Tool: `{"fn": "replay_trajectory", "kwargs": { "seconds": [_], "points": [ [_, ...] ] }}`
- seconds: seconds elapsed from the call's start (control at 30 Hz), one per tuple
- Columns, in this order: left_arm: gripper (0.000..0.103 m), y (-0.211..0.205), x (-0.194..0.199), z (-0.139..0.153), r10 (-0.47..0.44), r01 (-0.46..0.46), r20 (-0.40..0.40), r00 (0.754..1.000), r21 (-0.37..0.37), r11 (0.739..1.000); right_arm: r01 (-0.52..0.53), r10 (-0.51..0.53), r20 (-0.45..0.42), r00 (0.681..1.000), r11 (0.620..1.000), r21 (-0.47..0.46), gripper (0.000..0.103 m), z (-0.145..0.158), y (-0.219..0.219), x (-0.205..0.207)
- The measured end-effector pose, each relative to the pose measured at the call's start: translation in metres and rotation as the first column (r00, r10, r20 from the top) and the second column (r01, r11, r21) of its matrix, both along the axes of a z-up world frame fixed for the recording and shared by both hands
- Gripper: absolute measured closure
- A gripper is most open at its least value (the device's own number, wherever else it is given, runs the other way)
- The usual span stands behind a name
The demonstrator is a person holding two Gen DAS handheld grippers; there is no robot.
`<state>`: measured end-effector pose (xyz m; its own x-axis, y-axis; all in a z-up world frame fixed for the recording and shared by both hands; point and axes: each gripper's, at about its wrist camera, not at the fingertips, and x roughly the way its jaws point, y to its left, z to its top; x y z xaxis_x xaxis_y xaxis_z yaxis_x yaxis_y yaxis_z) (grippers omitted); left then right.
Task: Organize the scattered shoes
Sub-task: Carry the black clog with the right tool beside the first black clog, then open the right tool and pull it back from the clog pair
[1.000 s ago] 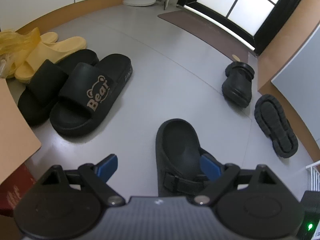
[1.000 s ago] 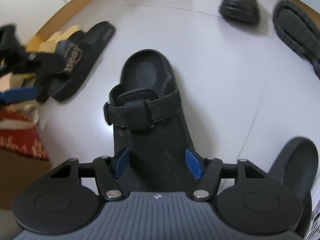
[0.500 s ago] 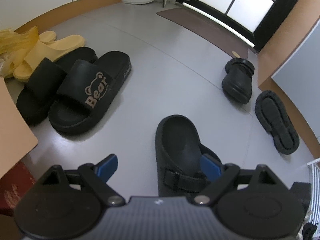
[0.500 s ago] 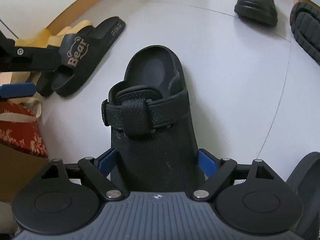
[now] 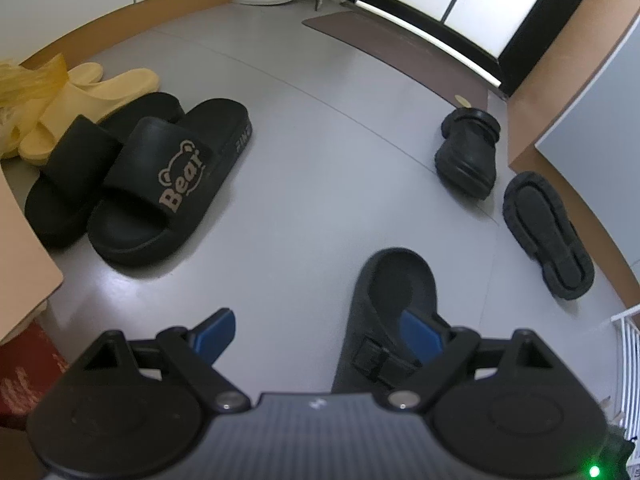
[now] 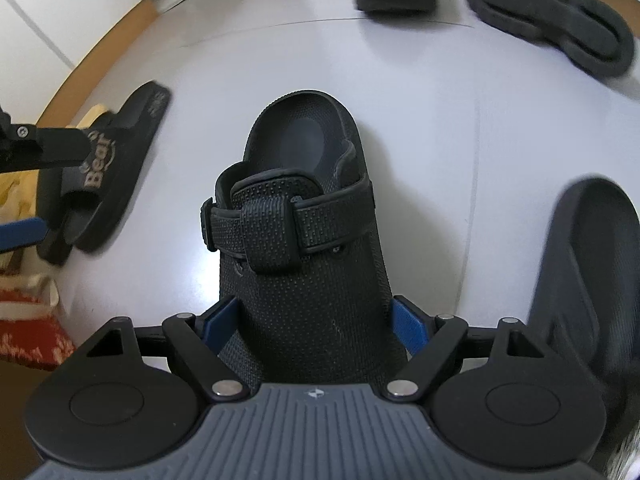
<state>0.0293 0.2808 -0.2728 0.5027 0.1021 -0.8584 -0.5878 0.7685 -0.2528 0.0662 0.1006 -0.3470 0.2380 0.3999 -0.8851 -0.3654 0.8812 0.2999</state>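
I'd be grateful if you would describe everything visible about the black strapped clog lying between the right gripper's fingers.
The black strapped clog is a backless slip-on of dotted, rubbery-looking material, with a buckled strap across the instep and a smooth oval patch in the heel bed. It lies upright on the grey floor, heel pointing away. The right gripper straddles its toe end, blue pads at either side; whether they touch it cannot be told.

"Bear" with bear outline on black slide strap point(image 5: 182, 184), sole-edge lettering perhaps "FINE"
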Motion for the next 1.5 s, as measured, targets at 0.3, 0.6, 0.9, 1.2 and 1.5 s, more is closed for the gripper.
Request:
{"fn": "replay_trajectory", "kwargs": {
  "seconds": [0.3,0.6,0.9,1.2,1.5],
  "points": [
    [0.012,-0.004,0.001,-0.001,-0.016,0.016,-0.001,1.000,-0.007,1.000,0.162,-0.162,-0.013,0.987,0.987,-0.005,0.019,-0.004,-0.015,-0.019],
    [0.012,-0.005,0.000,-0.002,-0.027,0.027,0.003,1.000,-0.019,0.999,0.307,-0.307,-0.023,0.951,0.952,-0.014,0.019,-0.006,-0.022,-0.029],
    [0.012,-0.009,-0.001,-0.002,-0.043,0.043,0.001,0.999,-0.033,0.998,0.413,-0.417,-0.004,0.909,0.902,-0.127,0.023,-0.002,-0.018,-0.040],
    [0.012,-0.011,-0.002,-0.004,-0.056,0.056,-0.002,0.998,-0.040,0.998,0.409,-0.410,0.027,0.912,0.901,-0.146,0.025,0.001,-0.024,-0.046],
    [0.012,-0.016,0.000,-0.005,-0.070,0.070,-0.005,0.998,-0.052,0.996,0.395,-0.397,0.009,0.918,0.910,-0.129,0.025,-0.002,-0.027,-0.042]
  ]
}}
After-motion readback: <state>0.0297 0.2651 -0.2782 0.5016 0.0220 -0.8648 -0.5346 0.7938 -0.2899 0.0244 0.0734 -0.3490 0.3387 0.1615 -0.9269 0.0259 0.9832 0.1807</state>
